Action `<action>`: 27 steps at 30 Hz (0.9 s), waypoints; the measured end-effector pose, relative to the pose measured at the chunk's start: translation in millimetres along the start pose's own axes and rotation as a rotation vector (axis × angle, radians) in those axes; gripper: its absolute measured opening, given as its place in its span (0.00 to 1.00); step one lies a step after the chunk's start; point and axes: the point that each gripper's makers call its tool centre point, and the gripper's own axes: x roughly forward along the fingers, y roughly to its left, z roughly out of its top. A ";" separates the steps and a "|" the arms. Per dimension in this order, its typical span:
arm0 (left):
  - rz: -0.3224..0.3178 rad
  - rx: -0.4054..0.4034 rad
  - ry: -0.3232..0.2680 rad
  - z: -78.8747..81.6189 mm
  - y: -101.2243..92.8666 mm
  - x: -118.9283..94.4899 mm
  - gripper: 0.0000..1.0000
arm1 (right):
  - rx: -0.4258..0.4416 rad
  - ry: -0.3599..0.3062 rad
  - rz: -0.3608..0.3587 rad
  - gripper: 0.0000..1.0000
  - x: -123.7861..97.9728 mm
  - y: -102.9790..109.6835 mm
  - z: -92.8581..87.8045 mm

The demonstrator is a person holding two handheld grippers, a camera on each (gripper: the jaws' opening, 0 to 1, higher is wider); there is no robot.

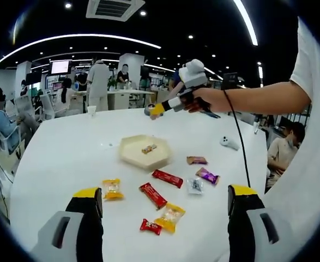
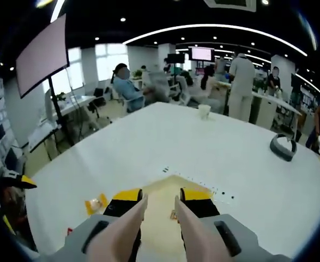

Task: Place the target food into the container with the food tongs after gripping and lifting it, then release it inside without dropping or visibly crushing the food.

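A beige hexagonal tray [image 1: 132,155] lies mid-table with one wrapped candy [image 1: 149,148] inside. Nearer me, several wrapped snacks are scattered: a yellow packet [image 1: 112,188], red bars [image 1: 167,178], a purple one [image 1: 207,176]. My left gripper [image 1: 164,194] stands wide open, low over the snacks, with nothing between its jaws. A hand holds my right gripper [image 1: 157,109] high above the tray's far side. In the right gripper view, the right gripper [image 2: 160,195] is shut on beige food tongs [image 2: 135,218], whose two arms stay apart over the tray [image 2: 160,188]. Nothing sits between the tong arms.
The round white table [image 1: 67,153] carries a small white device [image 1: 229,143] at the right and a paper cup [image 1: 91,111] at the far edge. A black ring-shaped object [image 2: 282,147] lies far right. People sit and stand at desks beyond.
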 end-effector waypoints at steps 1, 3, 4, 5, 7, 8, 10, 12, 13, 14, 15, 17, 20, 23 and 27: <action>0.000 0.000 -0.001 -0.1 -0.5 -0.4 0.96 | -0.009 0.002 -0.004 0.27 -2.1 0.5 -1.5; -0.002 0.003 -0.008 -0.7 -3.1 -1.5 0.96 | -0.037 0.011 -0.008 0.27 -7.3 2.6 -6.0; -0.009 0.001 -0.012 -1.9 -6.2 -1.0 0.96 | -0.063 0.021 -0.012 0.27 -13.3 5.2 -12.2; -0.014 0.002 -0.011 -3.2 -9.2 -0.6 0.96 | -0.055 0.021 -0.009 0.26 -17.9 8.0 -16.9; -0.028 0.010 -0.017 -3.4 -14.6 -0.4 0.95 | -0.030 0.019 -0.008 0.26 -25.3 11.0 -23.1; -0.033 0.014 -0.015 -4.0 -17.8 -0.7 0.95 | -0.011 0.020 -0.009 0.26 -31.0 13.8 -28.0; -0.042 0.018 -0.018 -3.7 -21.5 -1.9 0.95 | 0.020 0.018 -0.006 0.26 -36.7 17.6 -32.8; -0.057 0.023 -0.021 -3.5 -26.4 -3.2 0.95 | 0.044 0.011 -0.009 0.26 -48.5 24.1 -42.6; -0.067 0.029 -0.016 -4.6 -28.4 -3.9 0.95 | 0.056 0.011 -0.013 0.26 -54.2 26.6 -48.3; -0.076 0.037 -0.015 -5.0 -30.3 -4.6 0.95 | 0.070 0.006 -0.019 0.26 -60.5 29.3 -53.6; -0.082 0.041 -0.013 -5.2 -31.6 -5.1 0.95 | 0.080 0.004 -0.017 0.26 -64.1 31.8 -57.0; -0.098 0.054 -0.014 -4.6 -35.0 -6.9 0.95 | 0.084 0.009 -0.027 0.26 -73.0 36.5 -67.6; -0.116 0.054 -0.024 -2.9 -37.6 -6.7 0.95 | 0.096 0.013 -0.034 0.26 -83.5 41.3 -79.6; -0.116 0.061 -0.016 -2.7 -42.4 -6.4 0.95 | 0.093 0.003 -0.037 0.26 -94.6 46.0 -86.1; -0.102 0.057 -0.029 3.1 -56.1 -6.0 0.95 | 0.054 -0.024 -0.014 0.27 -109.8 54.0 -87.8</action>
